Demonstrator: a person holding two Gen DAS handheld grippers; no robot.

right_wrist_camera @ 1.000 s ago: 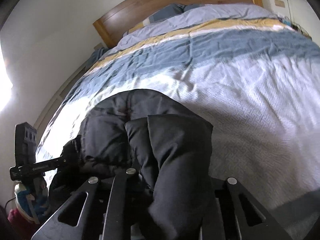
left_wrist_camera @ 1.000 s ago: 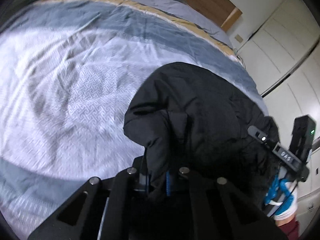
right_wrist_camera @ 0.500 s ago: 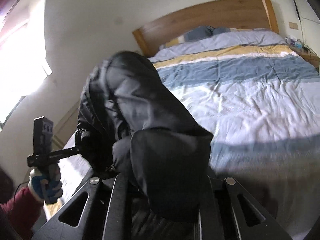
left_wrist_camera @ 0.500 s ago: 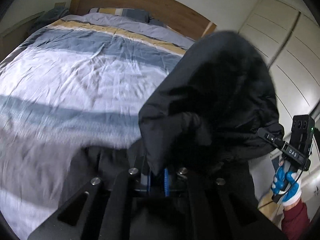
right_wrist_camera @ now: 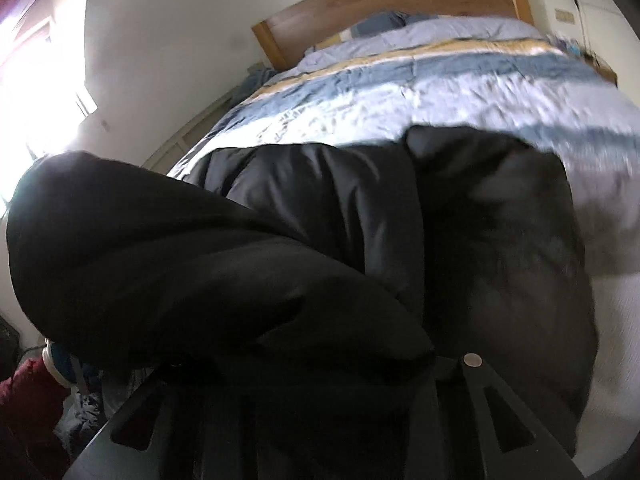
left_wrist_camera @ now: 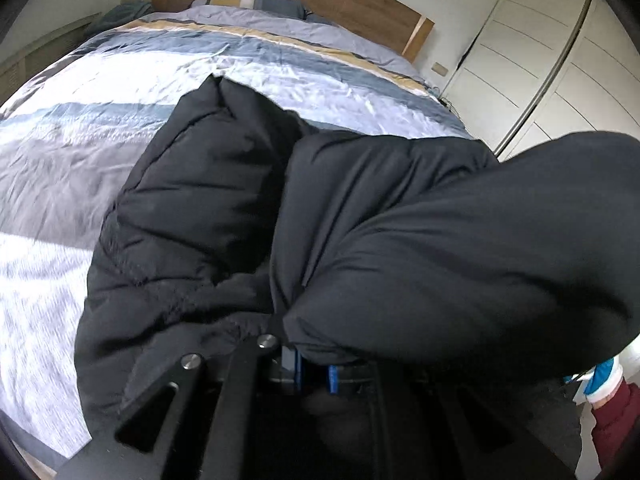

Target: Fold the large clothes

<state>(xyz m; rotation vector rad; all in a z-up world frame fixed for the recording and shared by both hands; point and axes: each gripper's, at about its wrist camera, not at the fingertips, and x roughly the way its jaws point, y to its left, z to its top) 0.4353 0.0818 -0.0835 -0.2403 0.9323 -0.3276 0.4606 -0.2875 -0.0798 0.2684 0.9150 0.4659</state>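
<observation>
The black puffer jacket (left_wrist_camera: 360, 216) hangs bunched between both claws, over the near end of the bed (left_wrist_camera: 100, 120); its bulk drapes fwd and down from the left claw (left_wrist_camera: 314, 372), whose blue pads are clamped shut on a fold of it. The right claw (right_wrist_camera: 320, 392) is buried under fabric, jaws opening w/ jacket between them; can't tell if the pads press it. The jacket's long axis runs claw to claw, across the bed; the left has the surer hold, so I'd judge the next fold hangs on it.

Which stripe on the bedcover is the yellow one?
The narrow yellow stripe running across the bedcover near the pillow end, just below the lavender band; the other bands are blue, grey or white.
</observation>
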